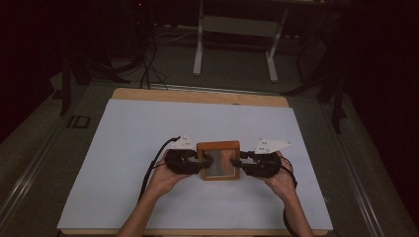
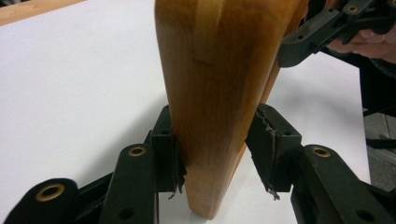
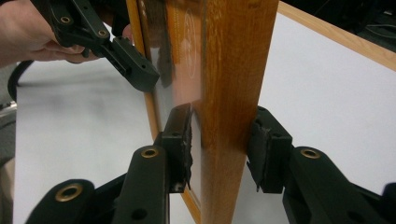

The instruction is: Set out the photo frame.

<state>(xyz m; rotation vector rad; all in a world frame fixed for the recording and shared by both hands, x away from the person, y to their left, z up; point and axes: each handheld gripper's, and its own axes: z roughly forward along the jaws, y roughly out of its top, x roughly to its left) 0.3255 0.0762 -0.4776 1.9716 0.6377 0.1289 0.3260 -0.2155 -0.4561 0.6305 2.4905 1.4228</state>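
A wooden picture frame with a glass front sits between the two tools near the front middle of the white sheet that covers the counter, held up on edge above the sheet. The left tool comes at the frame's left side and the right tool at its right side, each carried in one of the person's hands, with a grey three-cornered plate on top and a cable trailing back. In the left gripper view the left tool has its jaws on either side of the frame's wooden edge, both pads pressed against the wood, so it grips the frame at a middling width. In the right gripper view the right tool straddles the frame's other edge, one pad on the glass face and one on the back, both touching. The frame's lower corner stands close above the sheet.
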